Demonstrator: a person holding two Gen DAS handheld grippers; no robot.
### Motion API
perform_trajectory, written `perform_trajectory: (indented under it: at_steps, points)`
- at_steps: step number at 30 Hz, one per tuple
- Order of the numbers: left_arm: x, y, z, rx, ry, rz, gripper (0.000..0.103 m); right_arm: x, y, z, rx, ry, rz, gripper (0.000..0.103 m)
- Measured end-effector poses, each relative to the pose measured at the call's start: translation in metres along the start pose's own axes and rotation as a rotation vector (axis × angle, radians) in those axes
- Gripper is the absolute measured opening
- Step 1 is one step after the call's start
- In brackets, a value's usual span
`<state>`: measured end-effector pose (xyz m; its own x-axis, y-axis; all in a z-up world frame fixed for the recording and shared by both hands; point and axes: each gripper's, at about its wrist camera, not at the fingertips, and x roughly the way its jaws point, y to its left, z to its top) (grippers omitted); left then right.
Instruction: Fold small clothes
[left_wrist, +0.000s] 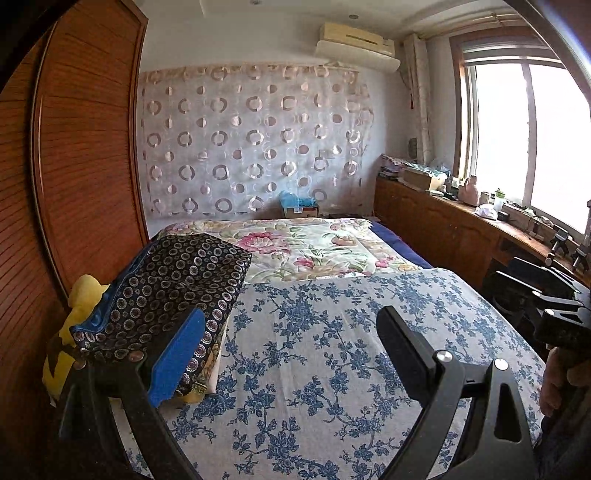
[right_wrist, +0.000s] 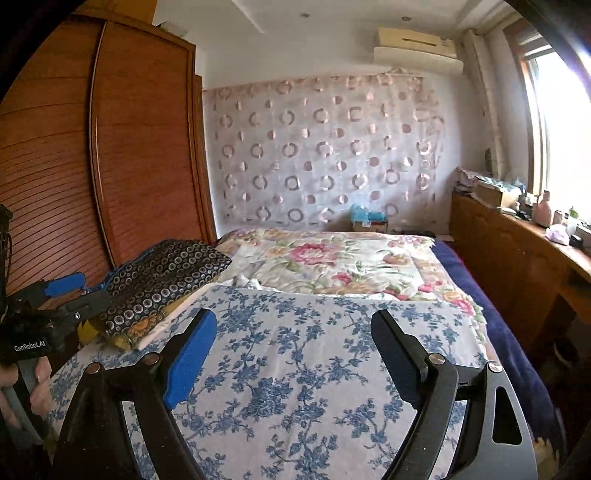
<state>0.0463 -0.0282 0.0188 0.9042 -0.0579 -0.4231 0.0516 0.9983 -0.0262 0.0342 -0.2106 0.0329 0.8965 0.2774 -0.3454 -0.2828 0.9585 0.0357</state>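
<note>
Peeking yellow garment (left_wrist: 83, 295) under folded pile (left_wrist: 173, 280)

This is a lived-in home bedroom. A bed fills most of it, spread with a white cloth printed with blue flowers (left_wrist: 332, 350) and, farther back, a cream quilt with pink blossoms (left_wrist: 303, 243). A tall reddish-brown wooden wardrobe with louvred doors (right_wrist: 110, 147) stands alongside. A sheer curtain patterned with rings (left_wrist: 251, 136) covers the far wall under a cream wall-mounted air conditioner (left_wrist: 356, 44). A bright window (left_wrist: 524, 136) sits above a low wooden cabinet cluttered with bottles and boxes (left_wrist: 443, 206).
</note>
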Motion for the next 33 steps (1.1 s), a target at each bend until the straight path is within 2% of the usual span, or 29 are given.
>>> perform_trajectory:
  at_steps: [6, 33]
  points:
    - [-0.001, -0.001, 0.000, 0.001, -0.006, 0.004, 0.095, -0.002, 0.007, -0.008, 0.001, 0.001, -0.004, 0.087]
    - [-0.003, 0.001, 0.002, 0.005, -0.019, 0.012, 0.095, -0.005, -0.028, -0.009, -0.008, -0.012, 0.014, 0.087]
